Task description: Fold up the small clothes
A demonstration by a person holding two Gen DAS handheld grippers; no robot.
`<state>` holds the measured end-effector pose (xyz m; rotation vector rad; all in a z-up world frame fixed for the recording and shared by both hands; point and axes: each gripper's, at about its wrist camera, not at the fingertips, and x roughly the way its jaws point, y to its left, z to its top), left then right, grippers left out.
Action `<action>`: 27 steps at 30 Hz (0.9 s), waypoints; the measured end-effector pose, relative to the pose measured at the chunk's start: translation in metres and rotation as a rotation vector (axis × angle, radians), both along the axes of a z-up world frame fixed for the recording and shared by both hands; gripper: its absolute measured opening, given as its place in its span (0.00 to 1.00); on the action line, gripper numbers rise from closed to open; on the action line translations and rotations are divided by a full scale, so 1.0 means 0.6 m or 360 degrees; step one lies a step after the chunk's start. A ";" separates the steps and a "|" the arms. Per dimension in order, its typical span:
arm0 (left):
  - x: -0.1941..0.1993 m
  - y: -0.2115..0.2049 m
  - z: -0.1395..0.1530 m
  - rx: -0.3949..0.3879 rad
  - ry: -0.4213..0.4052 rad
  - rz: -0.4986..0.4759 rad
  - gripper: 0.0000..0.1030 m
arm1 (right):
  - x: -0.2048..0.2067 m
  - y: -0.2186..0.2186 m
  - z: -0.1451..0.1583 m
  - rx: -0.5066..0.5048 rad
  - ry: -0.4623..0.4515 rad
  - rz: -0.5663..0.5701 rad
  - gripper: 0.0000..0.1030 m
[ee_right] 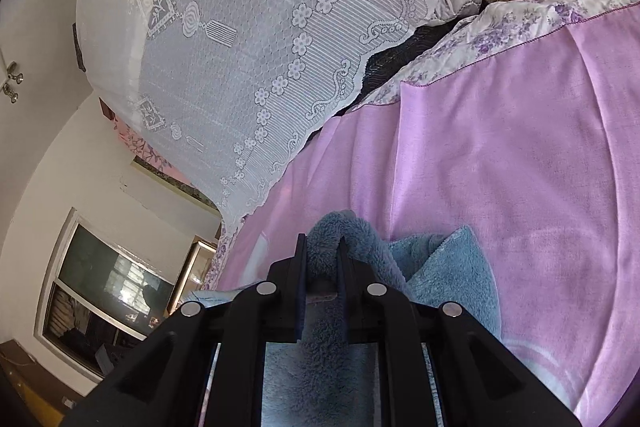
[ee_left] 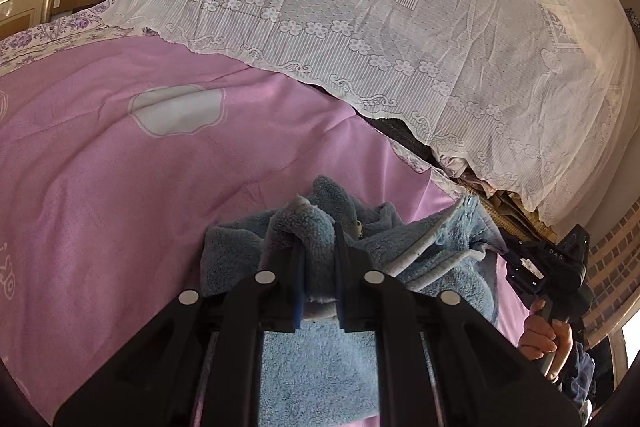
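The letters "DAS" show in white on the black body of the right gripper [ee_left: 502, 247], seen from the left wrist camera with a hand [ee_left: 546, 337] around its handle. The blue fleece garment [ee_left: 320, 359] is thick, fuzzy pile with a pale ribbed trim along one edge and a zipper showing in its folds. It hangs bunched between the two grippers just above the pink bedsheet [ee_left: 120, 187], which is smooth with white cloud-like shapes. The left gripper [ee_left: 318, 259] has its jaws clenched on a fold of it; the right gripper's jaws likewise pinch a fold. White lace cloth [ee_left: 360, 7] with flowers and tassels drapes behind.
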<state>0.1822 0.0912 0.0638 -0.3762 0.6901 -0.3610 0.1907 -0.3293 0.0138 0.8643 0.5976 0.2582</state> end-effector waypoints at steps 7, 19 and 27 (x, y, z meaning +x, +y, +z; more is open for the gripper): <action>0.054 0.010 -0.052 0.0023 0.0101 0.0057 0.11 | 0.047 -0.003 -0.033 -0.0095 0.0078 -0.0021 0.13; 0.062 0.046 -0.059 -0.0276 0.0127 -0.0039 0.29 | 0.030 -0.024 -0.018 -0.0010 0.0026 -0.0053 0.34; -0.018 -0.018 0.025 -0.0064 -0.0255 -0.0230 0.68 | 0.029 0.135 0.039 -0.0446 -0.0003 0.0470 0.17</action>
